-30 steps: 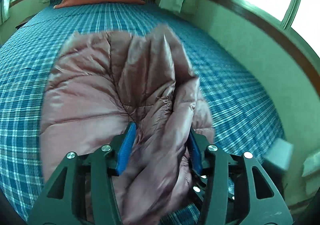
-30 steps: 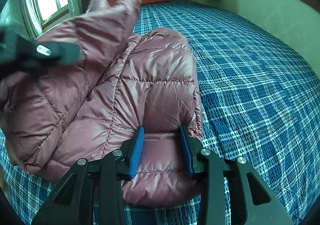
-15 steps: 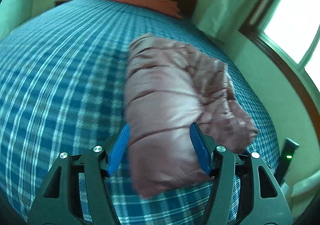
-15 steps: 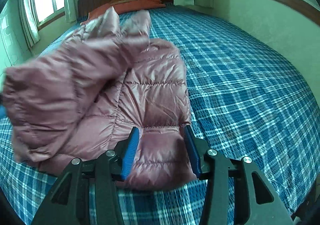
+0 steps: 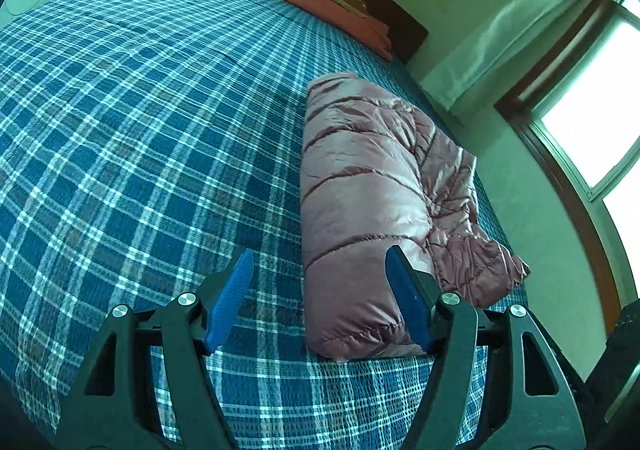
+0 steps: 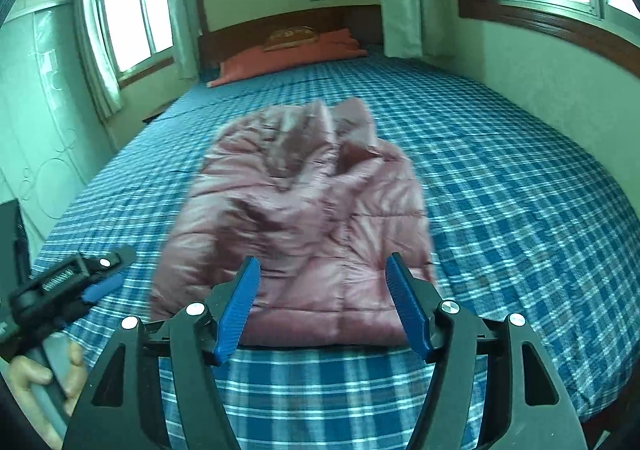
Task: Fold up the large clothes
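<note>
Lying folded on blue plaid bed: pink puffer jacket, near foot edge. Hovering spread wide, gripping nothing: left hand-held gripper, right hand-held gripper, both just short of jacket.

In the right wrist view the far end of the quilted, shiny dusty-pink puffer jacket is smeared by motion blur, so its collar and upper folds cannot be made out. The left gripper enters at the left edge, mostly cut off; only one blue pad shows, so its opening is unclear from there. The hand holding it is cropped by the frame's corner. In the left wrist view the right blue pad covers part of the jacket's near end. The pattern on the small brownish cushion atop the orange pillow is too small to read.
</note>
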Demonstrator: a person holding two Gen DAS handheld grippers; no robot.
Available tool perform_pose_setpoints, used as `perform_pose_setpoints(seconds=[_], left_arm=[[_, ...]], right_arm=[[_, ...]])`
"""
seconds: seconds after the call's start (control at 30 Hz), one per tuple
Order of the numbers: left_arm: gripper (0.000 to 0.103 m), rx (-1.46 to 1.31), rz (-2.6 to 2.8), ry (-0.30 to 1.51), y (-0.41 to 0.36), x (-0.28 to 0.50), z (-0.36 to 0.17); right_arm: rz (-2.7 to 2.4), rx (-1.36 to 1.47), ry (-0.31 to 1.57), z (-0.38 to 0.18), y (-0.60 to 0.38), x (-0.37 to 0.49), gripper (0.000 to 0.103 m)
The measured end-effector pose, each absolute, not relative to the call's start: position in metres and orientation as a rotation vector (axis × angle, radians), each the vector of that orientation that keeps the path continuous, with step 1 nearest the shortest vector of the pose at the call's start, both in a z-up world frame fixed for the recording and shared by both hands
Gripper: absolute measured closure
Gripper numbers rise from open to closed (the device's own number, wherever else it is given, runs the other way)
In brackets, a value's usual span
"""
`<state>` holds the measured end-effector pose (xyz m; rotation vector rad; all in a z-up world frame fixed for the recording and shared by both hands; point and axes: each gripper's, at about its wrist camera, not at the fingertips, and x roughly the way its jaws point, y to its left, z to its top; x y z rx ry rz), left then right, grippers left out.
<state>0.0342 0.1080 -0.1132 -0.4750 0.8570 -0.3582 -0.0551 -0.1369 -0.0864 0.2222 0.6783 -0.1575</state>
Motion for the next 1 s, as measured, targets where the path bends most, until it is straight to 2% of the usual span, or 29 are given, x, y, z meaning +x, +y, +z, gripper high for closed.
perform_pose_setpoints(seconds=[0.1,0.17,0.3,0.37,0.47,0.57,0.73,1.0], left_arm=[[0.035,-0.498,-0.342,0.860,0.111,0.034,-0.115],[0.035,-0.501,-0.338,0.866,0.111,0.036,-0.117],[0.032,-0.495,-0.341,0.880,0.106,0.038,-0.122],[0.030,-0.494,-0.344,0.889,0.103,0.040,-0.126],[0.029,-0.507,-0.362,0.907,0.096,0.041,-0.131],[0.024,-0.512,-0.387,0.911,0.086,0.042,-0.131],[0.023,-0.474,-0.439,0.918,0.056,0.050,-0.130],[0.025,-0.297,-0.367,1.000,0.007,0.069,-0.152]], right_arm=[[-0.135,0.247,0.688,-0.086,-0.130,-0.041,0.036],[-0.136,0.263,0.678,-0.086,-0.127,-0.029,0.028],[-0.144,0.314,0.699,-0.096,-0.131,-0.002,0.029],[-0.141,0.346,0.719,-0.103,-0.137,0.004,0.068],[-0.122,0.368,0.753,-0.108,-0.149,0.006,0.089],[-0.143,0.400,0.723,-0.106,-0.171,-0.006,0.092],[-0.213,0.434,0.709,-0.115,-0.205,-0.026,0.093],[-0.258,0.482,0.791,-0.170,-0.231,-0.033,0.093]])
